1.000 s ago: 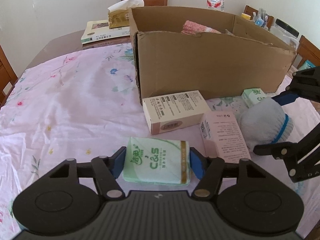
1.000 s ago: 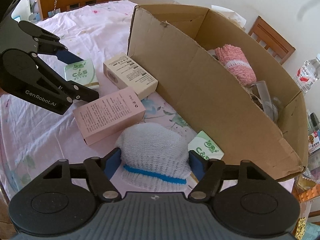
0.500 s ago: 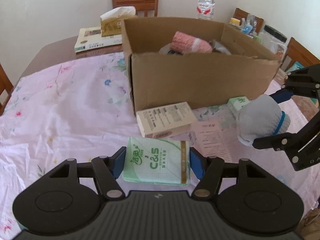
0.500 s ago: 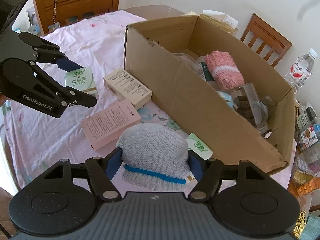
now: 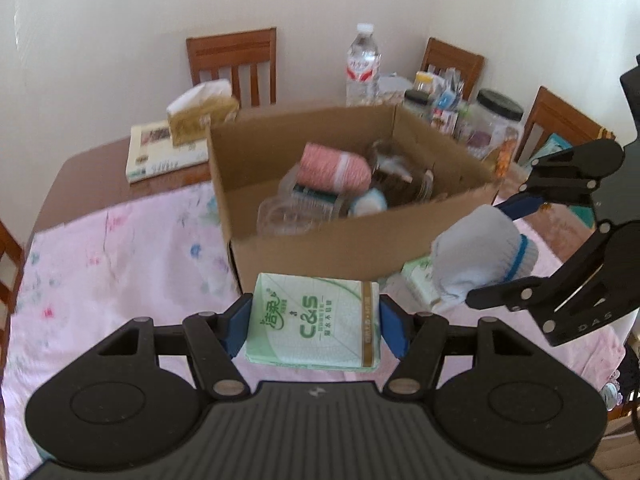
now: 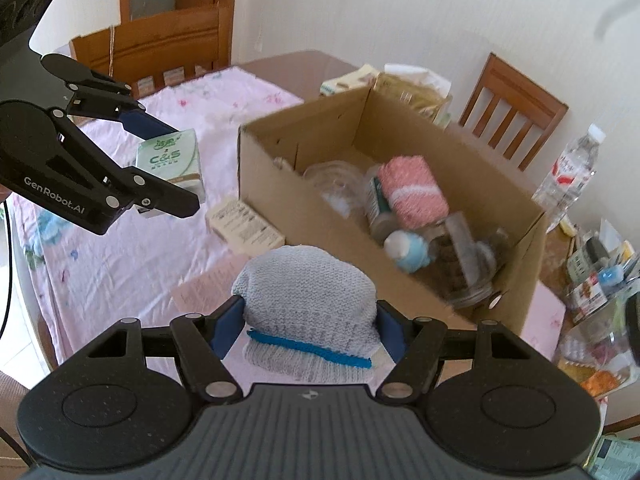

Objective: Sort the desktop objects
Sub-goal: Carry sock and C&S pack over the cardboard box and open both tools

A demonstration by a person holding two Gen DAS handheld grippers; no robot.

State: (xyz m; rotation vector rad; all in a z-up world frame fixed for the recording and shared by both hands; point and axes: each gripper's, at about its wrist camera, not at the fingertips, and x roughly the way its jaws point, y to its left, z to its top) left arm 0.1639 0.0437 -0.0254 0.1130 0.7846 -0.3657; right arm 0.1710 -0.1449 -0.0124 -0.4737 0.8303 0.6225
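The left hand-held gripper [image 5: 314, 322] is clamping a green tissue pack [image 5: 314, 320] in the air above the pink-clothed desk [image 5: 112, 264]. At its two o'clock, the right hand-held gripper [image 6: 310, 326] is gripping a grey knitted bundle [image 6: 306, 304]. Both are hovering just short of the open cardboard box [image 5: 340, 248], which is holding a pink knitted roll [image 5: 334, 170].

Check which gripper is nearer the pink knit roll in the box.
Right, narrowly. The right gripper, holding the grey knit glove, hangs off the cardboard box's near corner; the left gripper is farther from the pink knit roll.
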